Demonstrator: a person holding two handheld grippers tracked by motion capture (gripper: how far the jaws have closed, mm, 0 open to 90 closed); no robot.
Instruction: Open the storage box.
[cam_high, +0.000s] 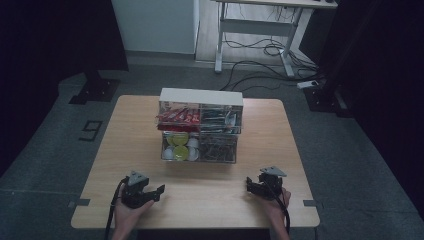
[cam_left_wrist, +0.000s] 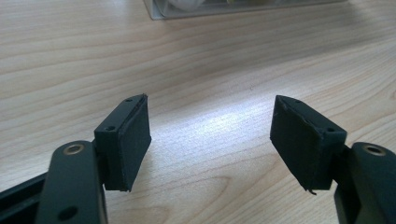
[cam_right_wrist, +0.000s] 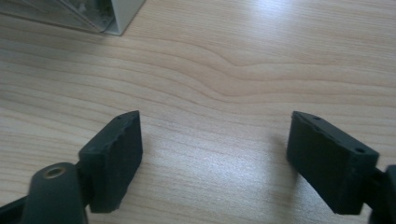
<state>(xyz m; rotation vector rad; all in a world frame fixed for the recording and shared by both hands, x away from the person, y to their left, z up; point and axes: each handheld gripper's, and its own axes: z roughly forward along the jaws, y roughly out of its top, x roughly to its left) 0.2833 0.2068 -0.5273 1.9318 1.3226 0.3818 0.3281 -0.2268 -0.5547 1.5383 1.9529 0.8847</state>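
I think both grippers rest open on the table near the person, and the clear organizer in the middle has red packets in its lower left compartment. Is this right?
Not quite. In the high view the red packets lie in the organizer's upper left compartment; the lower left one holds round yellow and white items. The left gripper and right gripper are open on the table.

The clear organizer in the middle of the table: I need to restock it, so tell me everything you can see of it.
The clear organizer looks like see-through plastic with a white top and side. It stands upright mid-table, set apart from both grippers, in two tiers of two compartments. Upper left holds red packets, lower left round yellow-green and white pieces; the right compartments hold dark items too dim to identify. Nothing touches it except the table.
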